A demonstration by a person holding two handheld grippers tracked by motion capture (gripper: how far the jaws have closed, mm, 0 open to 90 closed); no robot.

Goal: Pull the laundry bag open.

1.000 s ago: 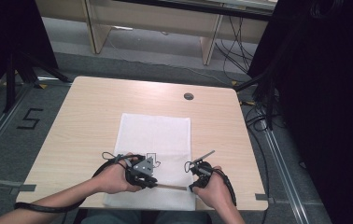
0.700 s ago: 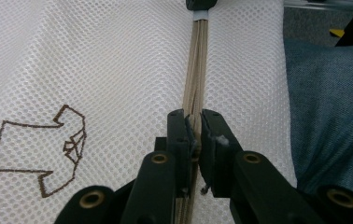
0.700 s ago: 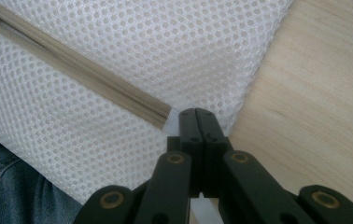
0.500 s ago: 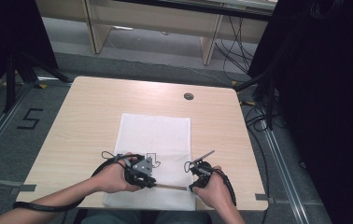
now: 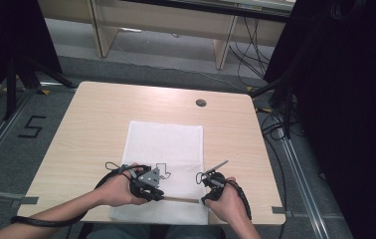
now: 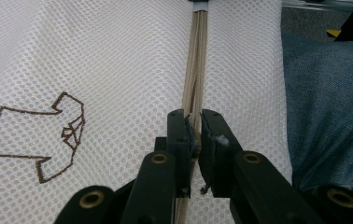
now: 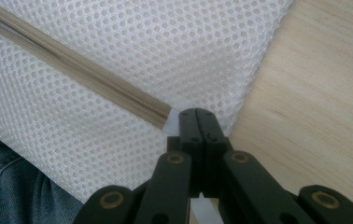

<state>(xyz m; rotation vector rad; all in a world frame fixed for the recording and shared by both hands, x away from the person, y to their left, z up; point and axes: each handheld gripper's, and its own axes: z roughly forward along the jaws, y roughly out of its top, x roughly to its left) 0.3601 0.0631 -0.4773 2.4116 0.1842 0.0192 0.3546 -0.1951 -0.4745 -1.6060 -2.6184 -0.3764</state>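
Two grippers — left gripper (image 6: 194, 135), right gripper (image 7: 197, 122) — pinch mesh bag (image 5: 165, 144).

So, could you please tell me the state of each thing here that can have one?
Mesh laundry bag: lying flat on the table.
Zipper: closed along the stretch in view.
Left gripper: shut on the zipper.
Right gripper: shut at the zipper's end, on the bag's corner.
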